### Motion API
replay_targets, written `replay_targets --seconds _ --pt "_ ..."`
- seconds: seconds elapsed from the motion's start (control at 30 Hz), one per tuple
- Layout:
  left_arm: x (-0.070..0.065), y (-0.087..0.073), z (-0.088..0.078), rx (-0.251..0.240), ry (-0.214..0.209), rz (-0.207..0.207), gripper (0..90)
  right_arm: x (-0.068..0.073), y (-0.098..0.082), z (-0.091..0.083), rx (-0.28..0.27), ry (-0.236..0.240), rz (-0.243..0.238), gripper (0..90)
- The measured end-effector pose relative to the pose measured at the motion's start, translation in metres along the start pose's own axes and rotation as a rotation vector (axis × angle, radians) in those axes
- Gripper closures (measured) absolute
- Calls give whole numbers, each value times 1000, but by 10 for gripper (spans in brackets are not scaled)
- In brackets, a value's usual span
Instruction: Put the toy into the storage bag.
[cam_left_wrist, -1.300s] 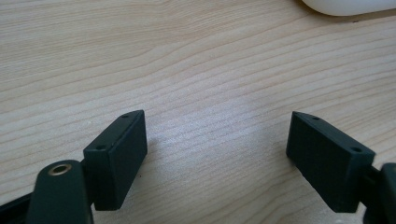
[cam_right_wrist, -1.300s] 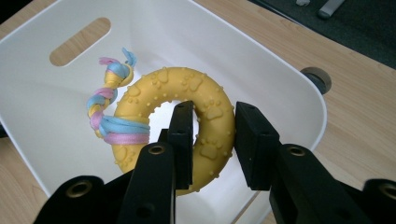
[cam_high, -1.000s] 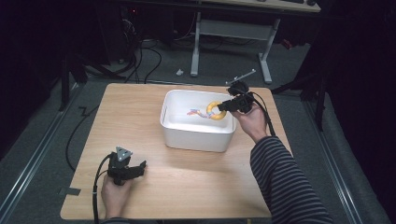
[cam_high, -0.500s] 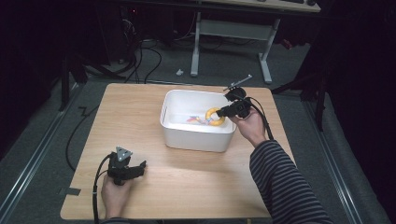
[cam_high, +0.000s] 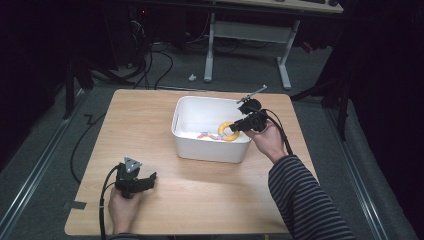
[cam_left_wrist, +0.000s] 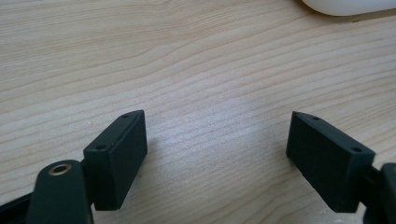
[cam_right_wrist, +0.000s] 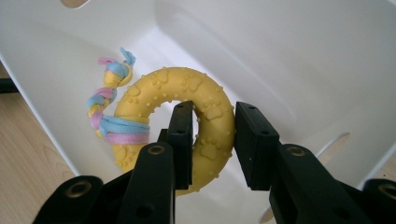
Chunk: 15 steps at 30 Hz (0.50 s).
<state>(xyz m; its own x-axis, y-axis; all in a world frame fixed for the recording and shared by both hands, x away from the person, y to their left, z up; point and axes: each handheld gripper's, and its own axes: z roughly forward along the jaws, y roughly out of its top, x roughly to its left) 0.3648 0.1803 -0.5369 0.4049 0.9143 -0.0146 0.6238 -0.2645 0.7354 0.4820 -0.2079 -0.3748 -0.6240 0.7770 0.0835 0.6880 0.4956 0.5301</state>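
Your right gripper (cam_right_wrist: 212, 140) fingers pinch yellow rubber ring toy (cam_right_wrist: 187, 93); lower rim hidden behind them. Left gripper (cam_left_wrist: 215, 154) fingers spread over bench (cam_left_wrist: 187, 56).

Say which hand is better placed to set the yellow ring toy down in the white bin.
Right. The right gripper is shut on the yellow ring toy, holding it inside the white bin. The left gripper rests open on the table, apart from the bin.
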Motion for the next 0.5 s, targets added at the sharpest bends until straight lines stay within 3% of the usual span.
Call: replay_targets --seconds 0.3,0.5 --pt "0 0 0 0 0 0 209 6 -2 4 18 27 -22 691" --pt "0 0 0 0 0 0 209 4 -4 4 16 37 -9 689"
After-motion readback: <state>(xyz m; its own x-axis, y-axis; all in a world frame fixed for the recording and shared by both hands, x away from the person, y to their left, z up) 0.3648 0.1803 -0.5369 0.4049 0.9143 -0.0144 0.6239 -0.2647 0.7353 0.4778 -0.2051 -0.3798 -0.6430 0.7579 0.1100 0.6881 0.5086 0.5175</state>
